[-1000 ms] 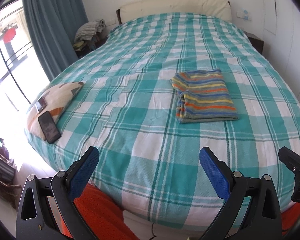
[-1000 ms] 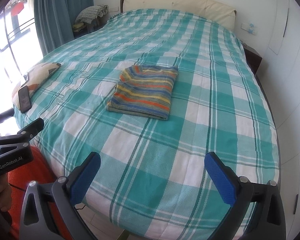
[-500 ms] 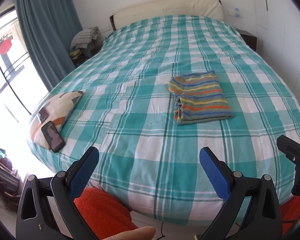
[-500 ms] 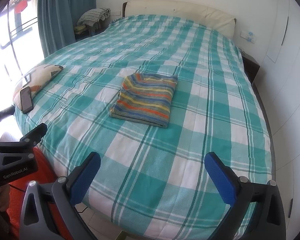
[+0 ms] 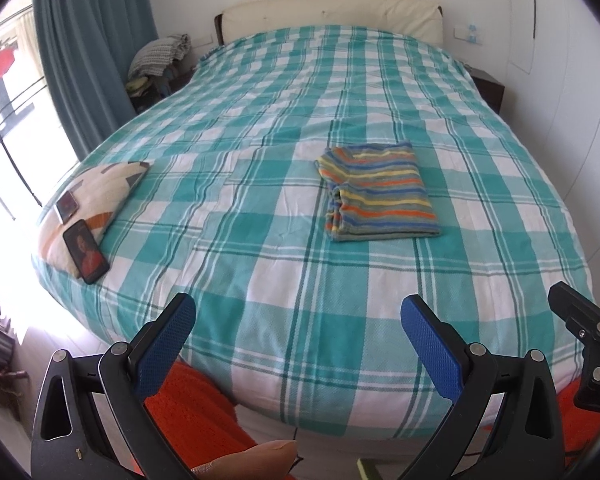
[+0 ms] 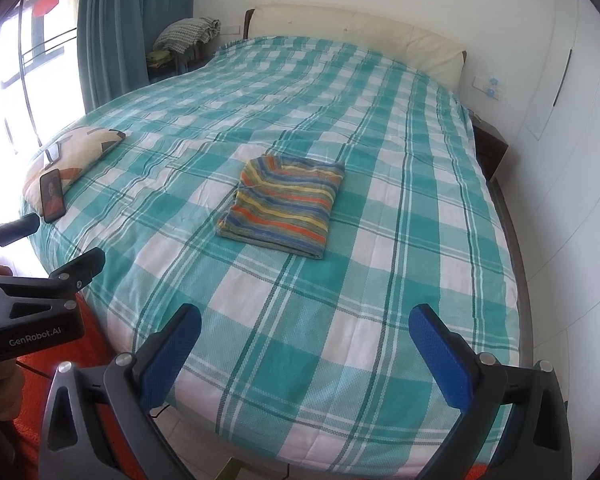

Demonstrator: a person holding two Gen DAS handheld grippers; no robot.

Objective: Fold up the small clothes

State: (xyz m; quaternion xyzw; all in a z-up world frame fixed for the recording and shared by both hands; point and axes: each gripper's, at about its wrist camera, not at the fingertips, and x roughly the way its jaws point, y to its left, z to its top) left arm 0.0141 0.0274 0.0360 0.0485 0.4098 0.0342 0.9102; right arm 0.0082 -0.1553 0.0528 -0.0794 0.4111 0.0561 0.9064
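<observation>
Two hand-held grippers are hovering off the foot of the bed (image 5: 260, 320), both released and holding nothing: the left hand-held gripper (image 5: 296, 340) is showing its blue pads spread wide, and the right hand-held gripper (image 6: 304, 344) is gaping the same way. One striped garment (image 5: 378, 192) is lying on the checked bedspread (image 6: 380, 120) around the middle of the bed, already folded into a flat, roughly square packet with its edges fairly even. From the left wrist view it is sitting ahead and slightly to the right of the open jaws; from the right wrist view the striped garment (image 6: 286, 206) is sitting ahead and slightly to the left, so it is lying forward and between the two hands, well apart from both. Neither hand is looking clearly nearer. Its slightly longer side is running away from the grippers, toward the headboard, with the stripes crossing it. Judging by the neat packet, this piece is looking finished, and any further move would be calling for a long forward reach. Over at the left edge a phone (image 5: 86, 250) is resting on a patterned cushion (image 5: 100, 184), well clear of the garment.
</observation>
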